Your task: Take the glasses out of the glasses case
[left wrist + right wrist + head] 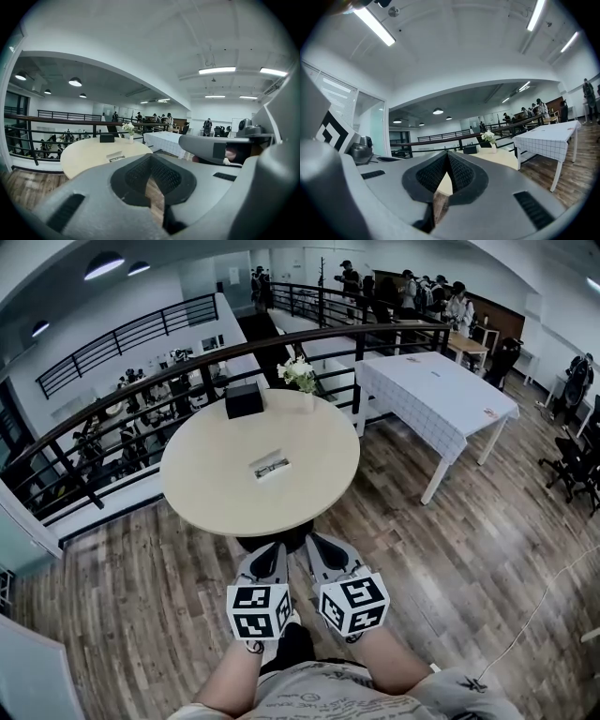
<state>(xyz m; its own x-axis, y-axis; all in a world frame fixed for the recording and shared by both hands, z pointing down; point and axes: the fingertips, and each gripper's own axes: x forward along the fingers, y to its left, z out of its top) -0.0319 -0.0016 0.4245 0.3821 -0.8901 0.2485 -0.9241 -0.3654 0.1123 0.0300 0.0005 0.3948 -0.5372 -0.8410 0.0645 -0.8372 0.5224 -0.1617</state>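
A white glasses case (272, 466) lies open near the middle of the round beige table (216, 493), with dark-framed glasses (273, 465) in it. Both grippers hang low in front of the person's body, short of the table's near edge. My left gripper (276, 551) is shut with nothing in it, and my right gripper (315, 546) beside it is also shut and empty. The left gripper view has the case (115, 156) far ahead, beyond the closed tips of my left gripper (151, 159). In the right gripper view the tips of my right gripper (448, 154) meet; the case is hidden there.
A black box (244, 400) and a vase of white flowers (300, 374) stand at the table's far edge. A dark railing (112, 409) curves behind the table. A table with a white checked cloth (436, 395) stands to the right. People stand far back.
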